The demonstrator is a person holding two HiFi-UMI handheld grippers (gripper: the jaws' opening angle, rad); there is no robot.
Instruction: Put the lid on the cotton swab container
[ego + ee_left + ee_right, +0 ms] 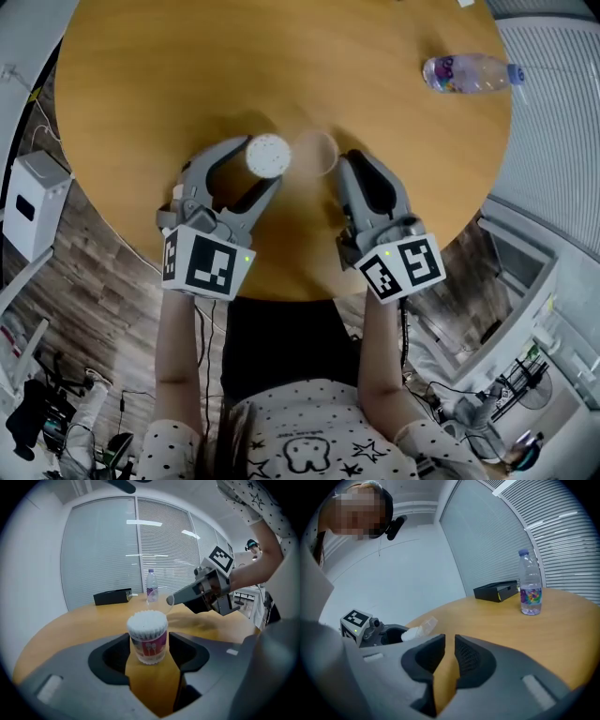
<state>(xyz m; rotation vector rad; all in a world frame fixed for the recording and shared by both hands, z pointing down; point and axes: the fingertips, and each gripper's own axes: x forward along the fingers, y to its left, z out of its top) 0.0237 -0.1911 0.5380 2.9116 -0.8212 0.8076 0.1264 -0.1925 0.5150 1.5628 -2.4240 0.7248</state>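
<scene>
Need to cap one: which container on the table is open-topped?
The swab container, standing between the open jaws of the left gripper: bare white swabs show at its top. The bottle farther back is capped.

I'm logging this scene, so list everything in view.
table: one, wooden, round, centre
cotton swab container: one, white swabs, red-purple label, upright between jaws of left gripper
lid: one, clear, pinched at tips of right gripper, beside the container
water bottle: one, clear, purple label, upright on table's far side
box: one, black, table's far edge
white unit: one, white, floor left of table
left gripper: one, grey, open around container
right gripper: one, grey, shut on lid
</scene>
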